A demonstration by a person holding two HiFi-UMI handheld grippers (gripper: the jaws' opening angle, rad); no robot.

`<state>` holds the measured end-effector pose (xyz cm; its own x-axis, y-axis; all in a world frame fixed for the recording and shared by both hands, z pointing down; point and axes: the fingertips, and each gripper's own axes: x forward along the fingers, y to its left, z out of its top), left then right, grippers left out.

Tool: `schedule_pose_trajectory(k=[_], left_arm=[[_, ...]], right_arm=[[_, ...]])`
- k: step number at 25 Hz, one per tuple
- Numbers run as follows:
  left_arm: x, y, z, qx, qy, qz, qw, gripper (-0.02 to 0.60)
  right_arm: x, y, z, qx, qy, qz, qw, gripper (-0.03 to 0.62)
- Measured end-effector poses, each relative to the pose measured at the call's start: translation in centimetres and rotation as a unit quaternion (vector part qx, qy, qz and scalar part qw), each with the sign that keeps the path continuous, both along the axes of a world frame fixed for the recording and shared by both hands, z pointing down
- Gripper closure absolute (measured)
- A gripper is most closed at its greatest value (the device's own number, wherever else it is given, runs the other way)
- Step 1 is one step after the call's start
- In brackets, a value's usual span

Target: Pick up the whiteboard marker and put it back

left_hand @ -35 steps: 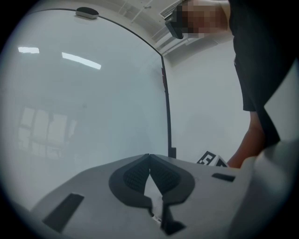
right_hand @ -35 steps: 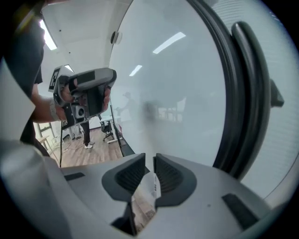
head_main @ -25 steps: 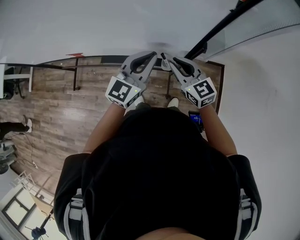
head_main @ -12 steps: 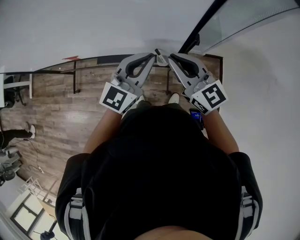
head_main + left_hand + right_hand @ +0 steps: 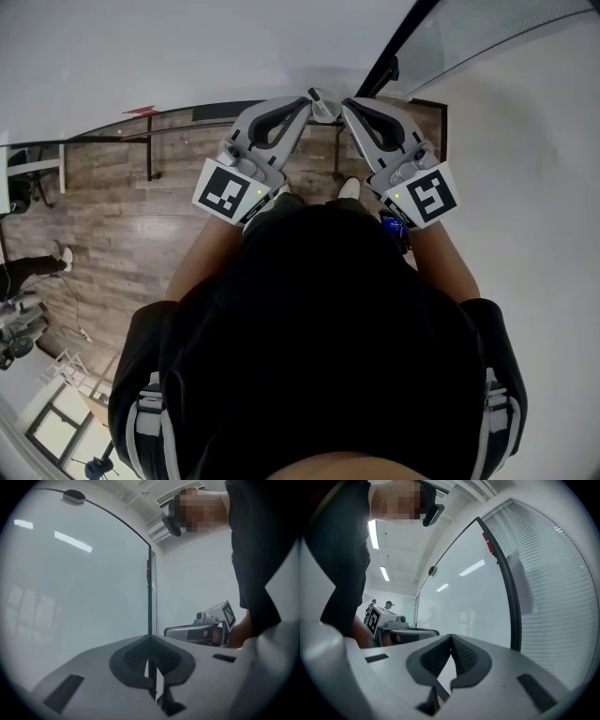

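The whiteboard marker shows in no view; I expect it light, stiff and slick, best pinched mid-barrel, while my left hand-held gripper and right hand-held gripper sit closed, empty.

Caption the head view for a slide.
Left gripper and right gripper, both shut and empty, tips nearly meeting before a white board.

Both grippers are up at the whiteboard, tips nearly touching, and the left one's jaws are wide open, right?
No: the left gripper's jaws are shut, with nothing between them, as the left gripper view shows. The rest holds: it and the right gripper are up at the whiteboard, tips nearly touching.
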<state>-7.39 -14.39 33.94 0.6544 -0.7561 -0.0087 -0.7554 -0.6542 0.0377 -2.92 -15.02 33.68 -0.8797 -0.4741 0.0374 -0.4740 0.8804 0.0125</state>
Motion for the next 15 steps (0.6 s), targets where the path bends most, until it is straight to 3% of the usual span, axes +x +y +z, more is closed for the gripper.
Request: schedule_pose_trajectory(k=[7, 15], left_arm=[[-0.3, -0.4, 0.0, 0.011, -0.007, -0.011, 0.9999, 0.577], [0.4, -0.5, 0.4, 0.004, -0.01, 0.007, 0.9999, 0.577]], right_arm=[[-0.2, -0.6, 0.7, -0.009, -0.009, 0.009, 1.0, 0.594], [0.1, -1.1, 1.0, -0.015, -0.011, 0.02, 1.0, 0.594]])
